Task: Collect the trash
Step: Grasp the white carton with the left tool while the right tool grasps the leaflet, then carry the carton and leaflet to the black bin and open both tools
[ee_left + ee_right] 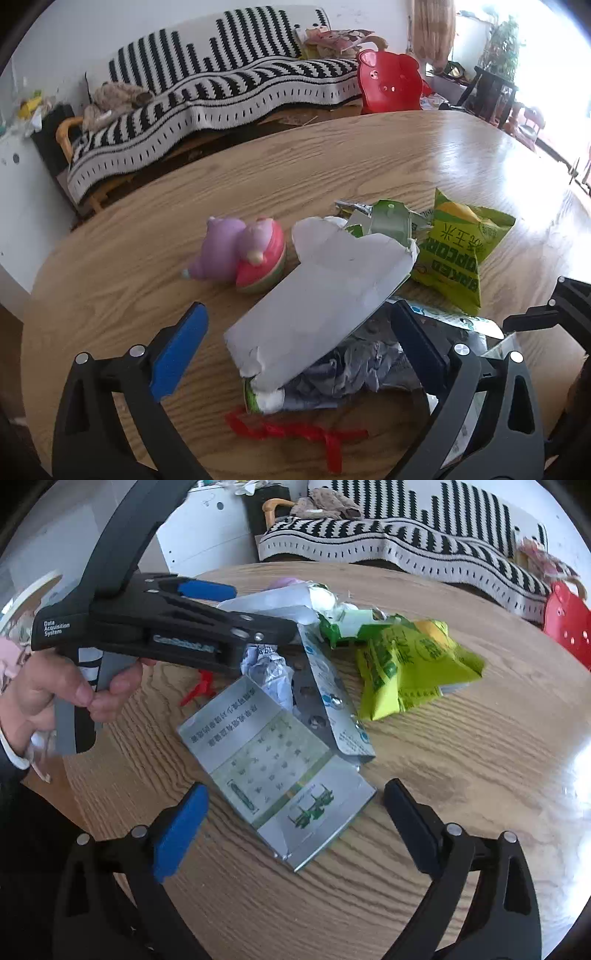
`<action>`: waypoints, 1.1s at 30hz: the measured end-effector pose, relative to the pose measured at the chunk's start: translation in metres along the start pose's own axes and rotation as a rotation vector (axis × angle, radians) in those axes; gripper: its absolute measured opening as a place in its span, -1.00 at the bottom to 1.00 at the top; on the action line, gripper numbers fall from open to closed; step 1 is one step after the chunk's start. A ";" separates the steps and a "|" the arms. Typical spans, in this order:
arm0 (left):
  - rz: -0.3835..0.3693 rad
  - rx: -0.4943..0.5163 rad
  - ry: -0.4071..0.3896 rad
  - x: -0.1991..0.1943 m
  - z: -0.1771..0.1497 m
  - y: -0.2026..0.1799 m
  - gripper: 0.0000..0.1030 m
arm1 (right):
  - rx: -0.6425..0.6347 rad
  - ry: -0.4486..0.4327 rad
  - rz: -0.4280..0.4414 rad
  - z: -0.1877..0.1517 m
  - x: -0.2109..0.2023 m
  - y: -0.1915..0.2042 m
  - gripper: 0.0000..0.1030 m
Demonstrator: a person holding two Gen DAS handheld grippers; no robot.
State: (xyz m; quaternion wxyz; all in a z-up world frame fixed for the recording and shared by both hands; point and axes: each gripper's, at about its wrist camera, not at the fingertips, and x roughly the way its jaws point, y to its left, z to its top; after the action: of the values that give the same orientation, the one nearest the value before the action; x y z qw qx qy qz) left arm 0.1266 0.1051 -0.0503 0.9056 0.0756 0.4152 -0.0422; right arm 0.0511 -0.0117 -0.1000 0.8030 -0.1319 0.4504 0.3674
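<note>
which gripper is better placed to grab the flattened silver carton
Right, probably. The right gripper stands open with the flattened silver carton directly between its fingers. The left gripper is over the white torn box instead.

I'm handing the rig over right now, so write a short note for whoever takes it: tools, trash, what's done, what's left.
Left tool: open, straddling the white torn carton, not gripping.
Right tool: open, empty, over the flattened silver carton.
Trash all lies piled on the round wooden table: both cartons, crumpled paper, green popcorn bag, red ribbon. A purple squishy toy sits beside the pile.
Done: nothing collected yet.
Left: grab every piece; no bin is in view.
</note>
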 end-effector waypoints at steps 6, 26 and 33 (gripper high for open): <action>0.013 0.008 0.027 -0.001 -0.005 -0.011 -0.14 | -0.058 -0.005 -0.015 0.001 -0.001 0.014 0.41; 0.088 -0.136 -0.051 -0.077 0.005 -0.006 -0.42 | 0.077 -0.125 -0.017 -0.032 -0.103 -0.013 0.27; 0.010 -0.244 -0.028 -0.060 0.010 -0.010 -0.40 | 0.113 -0.110 -0.056 -0.059 -0.126 -0.026 0.27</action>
State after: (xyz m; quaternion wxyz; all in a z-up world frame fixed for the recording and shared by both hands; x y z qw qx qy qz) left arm 0.0932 0.0948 0.0005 0.9139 -0.0339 0.4044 0.0121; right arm -0.0084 -0.1214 -0.0325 0.8425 -0.0786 0.4218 0.3256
